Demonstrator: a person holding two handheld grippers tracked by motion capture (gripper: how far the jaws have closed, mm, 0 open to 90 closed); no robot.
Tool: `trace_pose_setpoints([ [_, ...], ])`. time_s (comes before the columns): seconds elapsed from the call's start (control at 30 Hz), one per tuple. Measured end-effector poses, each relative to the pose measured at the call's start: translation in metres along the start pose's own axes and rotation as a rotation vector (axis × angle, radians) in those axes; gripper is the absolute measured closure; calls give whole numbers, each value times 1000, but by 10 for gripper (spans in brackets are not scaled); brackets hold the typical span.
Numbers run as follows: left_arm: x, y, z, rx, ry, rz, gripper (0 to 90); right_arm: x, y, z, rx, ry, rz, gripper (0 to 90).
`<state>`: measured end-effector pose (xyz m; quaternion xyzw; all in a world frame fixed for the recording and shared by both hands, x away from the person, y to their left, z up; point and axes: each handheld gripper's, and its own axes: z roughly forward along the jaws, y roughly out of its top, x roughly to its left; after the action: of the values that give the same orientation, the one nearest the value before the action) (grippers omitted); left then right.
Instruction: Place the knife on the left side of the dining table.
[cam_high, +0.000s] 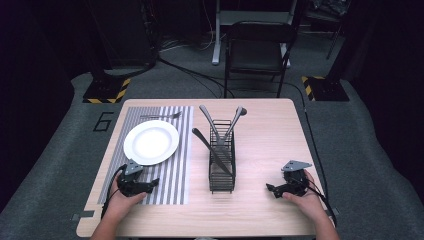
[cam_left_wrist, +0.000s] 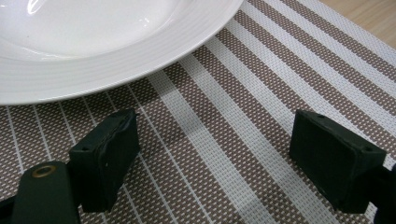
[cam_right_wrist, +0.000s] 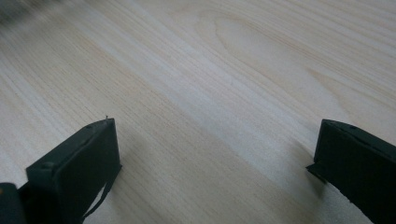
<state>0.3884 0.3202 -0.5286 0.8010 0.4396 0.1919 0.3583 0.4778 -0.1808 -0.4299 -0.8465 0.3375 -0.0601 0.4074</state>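
A white plate (cam_high: 151, 142) sits on a striped placemat (cam_high: 176, 165) at the table's left, with a fork (cam_high: 161, 116) lying beyond it. A black wire caddy (cam_high: 222, 157) in the middle holds a knife (cam_high: 210, 148) and other cutlery (cam_high: 229, 124). My left gripper (cam_high: 150, 185) rests on the placemat near the front, open and empty. In the left gripper view the left gripper (cam_left_wrist: 212, 154) has the plate (cam_left_wrist: 93, 42) just ahead. My right gripper (cam_high: 271, 189) lies on bare wood at the front right, open. In the right gripper view the right gripper (cam_right_wrist: 215, 168) has nothing between its jaws.
The wooden table (cam_high: 270, 135) has bare room right of the caddy. A folding chair (cam_high: 256, 50) stands on the carpet behind the table. Hazard-striped stand bases (cam_high: 106, 91) sit at the back left and back right (cam_high: 322, 89).
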Motion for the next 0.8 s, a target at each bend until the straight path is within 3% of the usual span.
trace_pose_setpoints([
  [0.8,0,0,0,-9,6,-6,160,0,0,0,6,4,10,0],
])
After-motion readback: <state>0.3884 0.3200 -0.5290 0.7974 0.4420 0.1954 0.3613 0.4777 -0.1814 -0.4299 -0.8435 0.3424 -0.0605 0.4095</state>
